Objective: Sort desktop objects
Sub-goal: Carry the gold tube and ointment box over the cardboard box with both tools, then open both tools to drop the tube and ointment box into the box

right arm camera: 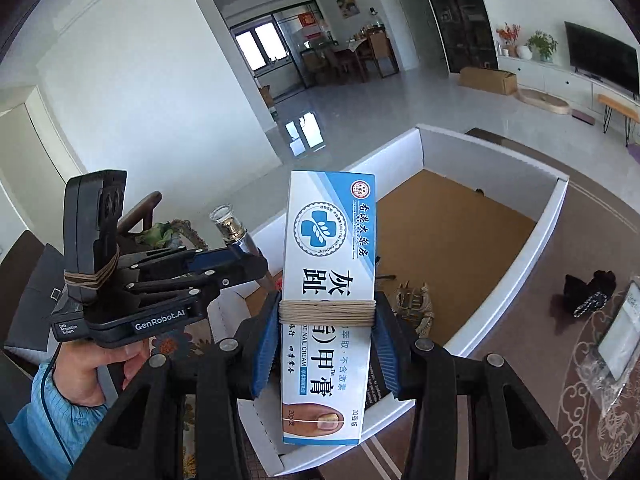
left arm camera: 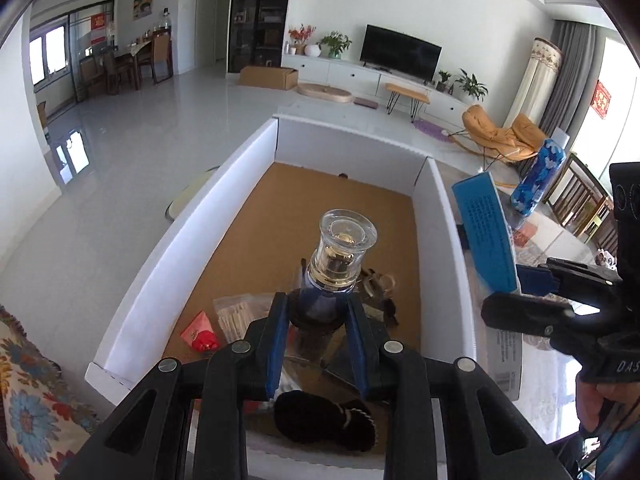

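My left gripper (left arm camera: 318,312) is shut on a small glass bottle (left arm camera: 340,256) with a clear round cap, held above a white open box (left arm camera: 256,152) with a brown cardboard floor. My right gripper (right arm camera: 326,320) is shut on a blue-and-white nail cream carton (right arm camera: 328,248) bound with rubber bands. That carton (left arm camera: 486,232) shows at the right of the left wrist view, beside the box's right wall, with the right gripper (left arm camera: 520,292) behind it. The left gripper (right arm camera: 244,256) and its bottle (right arm camera: 228,224) appear at the left of the right wrist view.
Inside the box lie a red packet (left arm camera: 200,334), a clear bag of sticks (left arm camera: 240,312) and a dark fuzzy item (left arm camera: 324,424). A black pouch (right arm camera: 588,288) and a clear packet (right arm camera: 620,332) rest on the patterned table right of the box. A floral cushion (left arm camera: 28,392) sits left.
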